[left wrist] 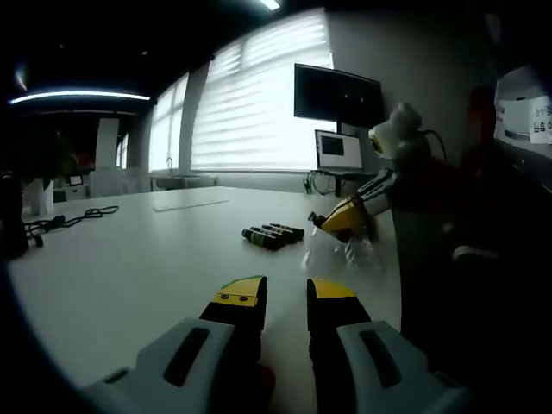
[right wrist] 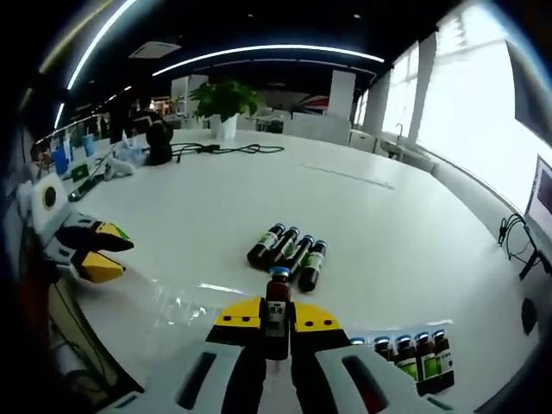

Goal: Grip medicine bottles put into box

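In the right gripper view my right gripper (right wrist: pixel 276 321) is shut on a small brown medicine bottle (right wrist: pixel 277 304) with a blue cap, held upright between the yellow-tipped jaws. Past it, several dark bottles (right wrist: pixel 290 247) with green labels lie side by side on the white table (right wrist: pixel 371 224). A row of bottles (right wrist: pixel 410 354) stands at the lower right. A clear plastic box (right wrist: pixel 177 302) lies at the lower left, near my left gripper (right wrist: pixel 97 252). In the left gripper view my left gripper (left wrist: pixel 286 293) is open and holds nothing. Ahead are the lying bottles (left wrist: pixel 272 235), the clear box (left wrist: pixel 335 252) and my right gripper (left wrist: pixel 347 217).
A dark monitor (left wrist: pixel 338 95) and a small lit screen (left wrist: pixel 338 151) stand at the table's far end by the blinds. Black cables (left wrist: pixel 73 219) lie on the left side. A potted plant (right wrist: pixel 222 99), a black cable (right wrist: pixel 226 149) and small items (right wrist: pixel 129 157) sit farther off.
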Motion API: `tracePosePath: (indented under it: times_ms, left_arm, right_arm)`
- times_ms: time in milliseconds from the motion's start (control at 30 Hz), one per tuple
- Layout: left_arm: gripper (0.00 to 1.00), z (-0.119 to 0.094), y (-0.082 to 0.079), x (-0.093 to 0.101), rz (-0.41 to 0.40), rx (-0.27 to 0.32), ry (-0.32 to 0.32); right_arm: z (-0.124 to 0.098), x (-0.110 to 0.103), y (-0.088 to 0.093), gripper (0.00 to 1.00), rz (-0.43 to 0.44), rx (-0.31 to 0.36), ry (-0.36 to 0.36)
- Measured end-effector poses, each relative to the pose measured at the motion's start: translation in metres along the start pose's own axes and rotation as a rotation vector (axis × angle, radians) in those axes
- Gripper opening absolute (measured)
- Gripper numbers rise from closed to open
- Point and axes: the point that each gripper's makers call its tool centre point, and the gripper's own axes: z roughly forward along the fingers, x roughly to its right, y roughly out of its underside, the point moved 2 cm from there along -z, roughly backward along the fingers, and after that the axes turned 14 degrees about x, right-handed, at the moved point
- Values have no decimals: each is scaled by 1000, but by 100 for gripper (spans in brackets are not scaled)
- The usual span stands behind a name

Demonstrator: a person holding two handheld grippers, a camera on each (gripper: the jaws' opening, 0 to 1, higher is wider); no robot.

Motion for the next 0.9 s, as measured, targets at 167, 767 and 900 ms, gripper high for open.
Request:
tracePosePath:
  times_ms: [167, 767, 900]
  left_arm:
    - [13, 0, 0, 0, -2, 3, 4]
    - [13, 8, -13, 12, 15, -51, -20]
    - [18, 14, -27, 33, -2, -68, -10]
  right_arm:
    - [-7, 5, -4, 6, -6, -27, -5]
    - [-11, 0, 6, 6, -10, -73, -35]
    - [-12, -2, 8, 6, -1, -76, -55]
